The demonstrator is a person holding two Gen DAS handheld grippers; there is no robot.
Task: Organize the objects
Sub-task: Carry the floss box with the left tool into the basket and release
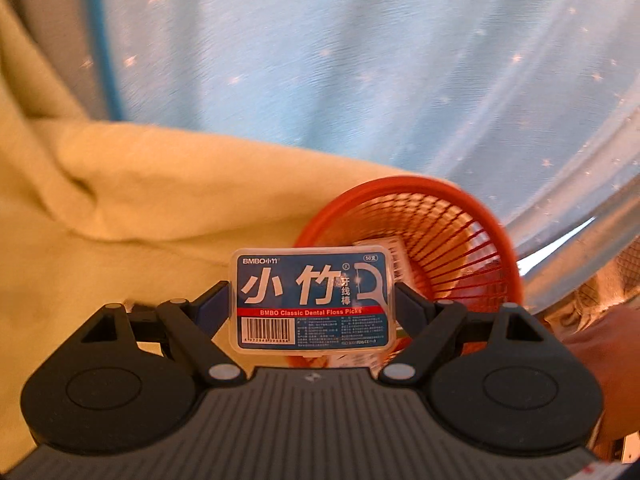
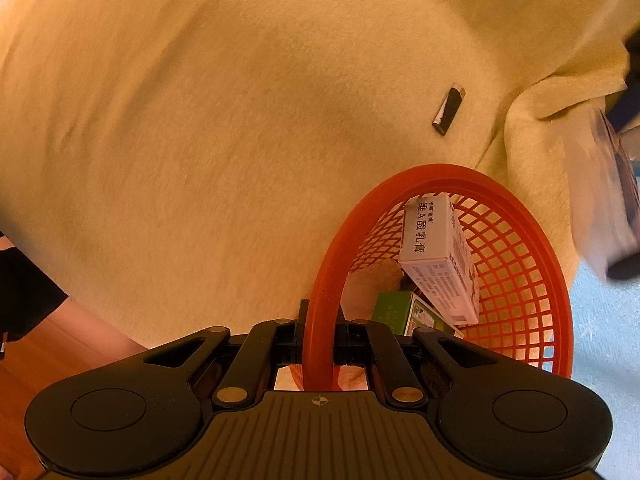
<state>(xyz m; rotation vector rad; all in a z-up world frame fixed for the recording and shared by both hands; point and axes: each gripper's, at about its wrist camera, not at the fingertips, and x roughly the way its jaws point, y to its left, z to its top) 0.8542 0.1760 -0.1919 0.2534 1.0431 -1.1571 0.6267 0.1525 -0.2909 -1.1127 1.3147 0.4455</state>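
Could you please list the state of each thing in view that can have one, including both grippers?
left gripper: shut on the floss pick box.
floss pick box: closed, upright, held off the blanket in front of the basket.
right gripper: shut on the basket rim.
orange basket: tilted, partly filled.
white carton: closed, leaning inside the basket.
green box: inside the basket, partly hidden.
black lighter: lying loose on the yellow blanket.
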